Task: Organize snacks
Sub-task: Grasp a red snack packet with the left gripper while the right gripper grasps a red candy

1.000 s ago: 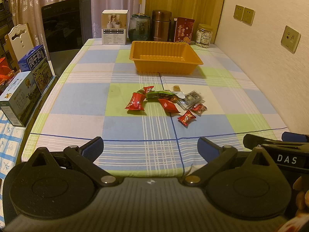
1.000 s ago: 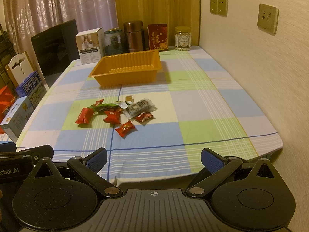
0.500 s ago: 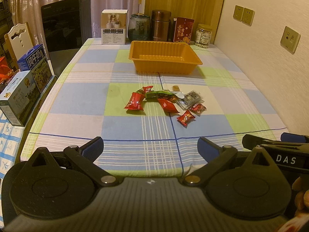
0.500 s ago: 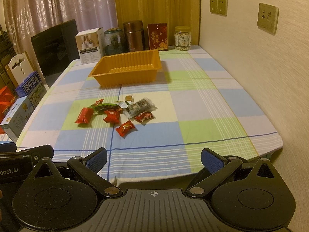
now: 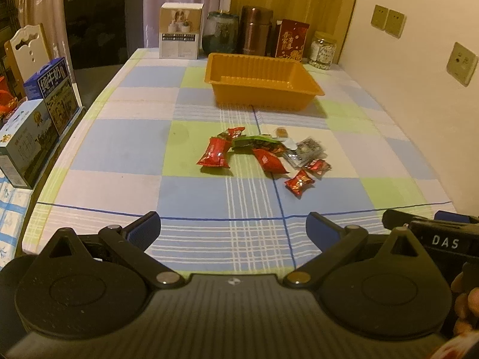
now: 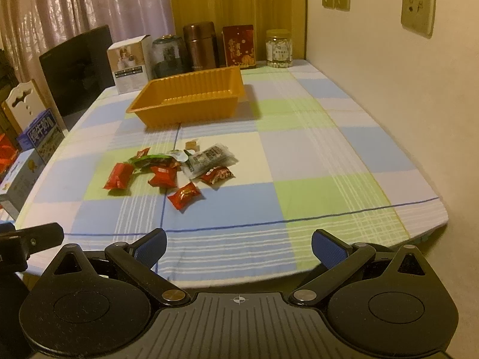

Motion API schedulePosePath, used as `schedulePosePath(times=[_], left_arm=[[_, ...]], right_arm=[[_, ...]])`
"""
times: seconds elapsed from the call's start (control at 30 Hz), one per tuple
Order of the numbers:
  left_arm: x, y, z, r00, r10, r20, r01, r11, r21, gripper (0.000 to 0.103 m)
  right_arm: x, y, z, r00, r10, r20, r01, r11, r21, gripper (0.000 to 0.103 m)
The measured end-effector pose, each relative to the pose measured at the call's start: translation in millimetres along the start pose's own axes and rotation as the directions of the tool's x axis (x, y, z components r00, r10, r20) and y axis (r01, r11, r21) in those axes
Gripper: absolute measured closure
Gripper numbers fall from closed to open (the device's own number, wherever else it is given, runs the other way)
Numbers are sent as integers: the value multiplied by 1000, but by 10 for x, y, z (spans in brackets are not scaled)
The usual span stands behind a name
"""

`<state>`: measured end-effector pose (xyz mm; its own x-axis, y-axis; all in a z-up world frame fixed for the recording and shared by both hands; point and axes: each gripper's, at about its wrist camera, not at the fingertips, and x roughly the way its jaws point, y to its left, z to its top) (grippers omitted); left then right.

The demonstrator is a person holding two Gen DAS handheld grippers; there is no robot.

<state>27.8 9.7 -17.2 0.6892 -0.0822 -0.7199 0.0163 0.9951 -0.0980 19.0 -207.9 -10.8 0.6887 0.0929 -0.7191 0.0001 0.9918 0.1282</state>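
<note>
A pile of snacks [image 5: 263,152] lies mid-table on the checked cloth: several red packets, a green packet [image 5: 254,143] and a clear dark-printed packet [image 5: 305,151]. It also shows in the right wrist view [image 6: 173,170]. An empty orange tray [image 5: 263,85] [image 6: 191,98] stands behind the pile. My left gripper [image 5: 233,229] is open and empty above the table's near edge. My right gripper [image 6: 239,246] is open and empty, also at the near edge, to the right of the left one.
At the far table edge stand a white box [image 5: 179,34], a dark jar [image 5: 220,33], a brown flask [image 5: 256,33], a red box [image 5: 290,40] and a glass jar [image 5: 322,49]. Milk cartons [image 5: 30,125] and a black chair [image 5: 95,39] stand left. A wall runs along the right.
Both grippers have moved slightly forward toward the table; the snacks and tray appear a little nearer. Both remain open and empty.
</note>
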Motion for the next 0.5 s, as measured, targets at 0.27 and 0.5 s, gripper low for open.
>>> schedulePosePath(times=[0.27,0.5], left_arm=[[377,157,80,999,10,-36,-10,1000,3,1],[710,278,226,999,31,-43,-30,999,14,1]], right_arm=[[327,23,96,999,36,6,-36,999,12,1],[728,198,158,995,97,-19,-96,995,11,23]])
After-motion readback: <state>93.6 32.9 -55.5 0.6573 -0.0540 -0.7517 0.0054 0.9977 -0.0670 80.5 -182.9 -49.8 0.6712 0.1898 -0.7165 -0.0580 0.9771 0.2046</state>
